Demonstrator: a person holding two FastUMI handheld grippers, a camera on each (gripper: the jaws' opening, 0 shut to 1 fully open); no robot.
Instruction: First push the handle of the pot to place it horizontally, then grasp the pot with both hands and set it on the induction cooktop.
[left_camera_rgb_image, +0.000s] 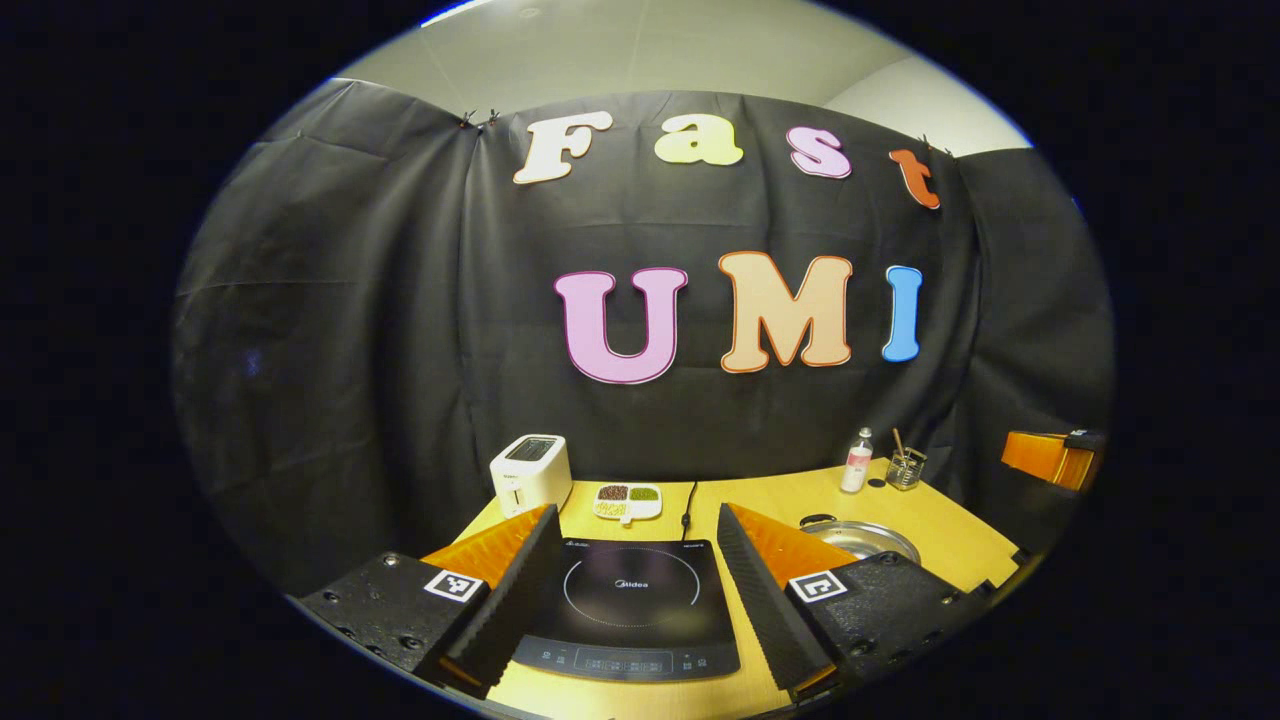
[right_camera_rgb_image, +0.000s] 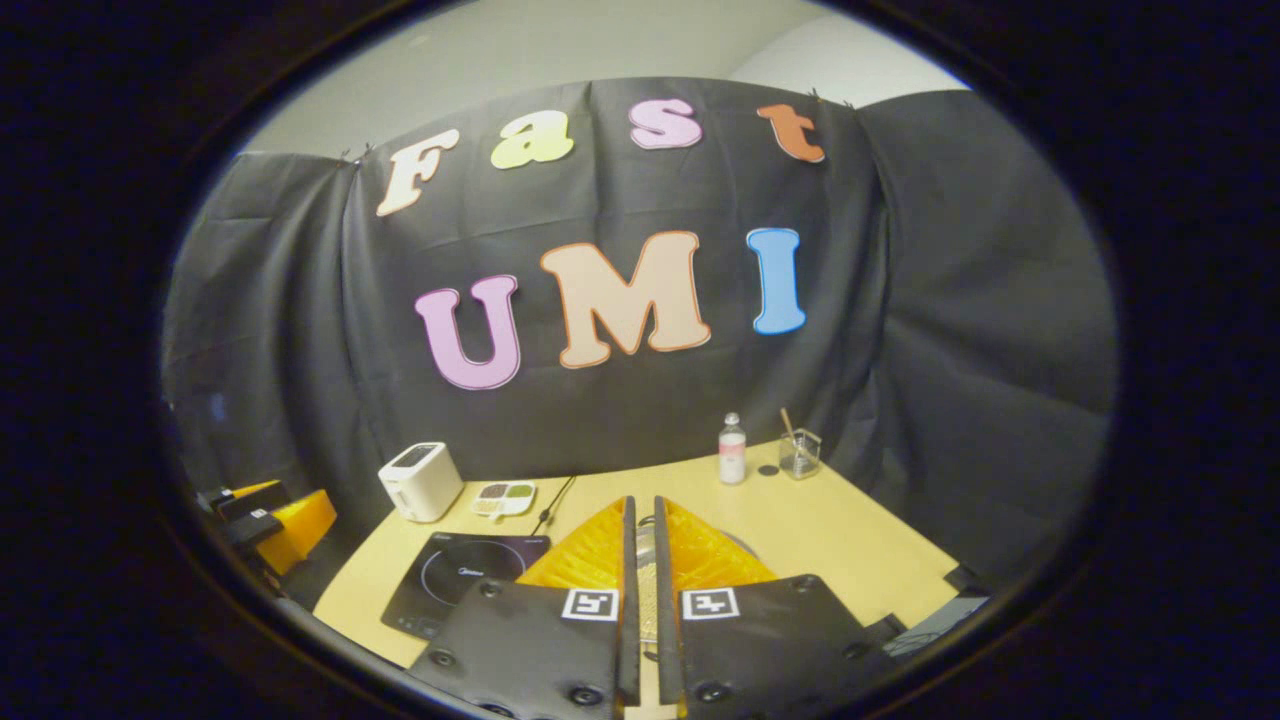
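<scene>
Pot position first: shallow round steel pot (left_camera_rgb_image: 862, 538) sits on the pale wooden table (left_camera_rgb_image: 950, 530), just right of the flat black induction cooktop (left_camera_rgb_image: 628, 600), in the left gripper view half hidden behind that gripper's right finger. Its handle can't be made out, so orientation is unknown. Left gripper (left_camera_rgb_image: 632, 590) has its fingers spread wide, holding nothing, hovering over the cooktop's near edge. Right gripper (right_camera_rgb_image: 645, 570) has its fingers nearly pressed together with only a thin slit between, nothing pinched; it hangs above the pot, whose rim barely peeks past the fingers.

Risks, as I judge them:
- Right gripper's fingers hide the pot, so a blind push could miss the handle or shove the whole pot.
- A hard push could slide the light pot toward the table edge or into the cooktop.
- A two-sided lift on the thin rim could slip or tilt if the grips are uneven.
- Small clear bottle (right_camera_rgb_image: 732, 449) and glass cup with stick (right_camera_rgb_image: 799, 452) stand well behind, so low risk.
</scene>
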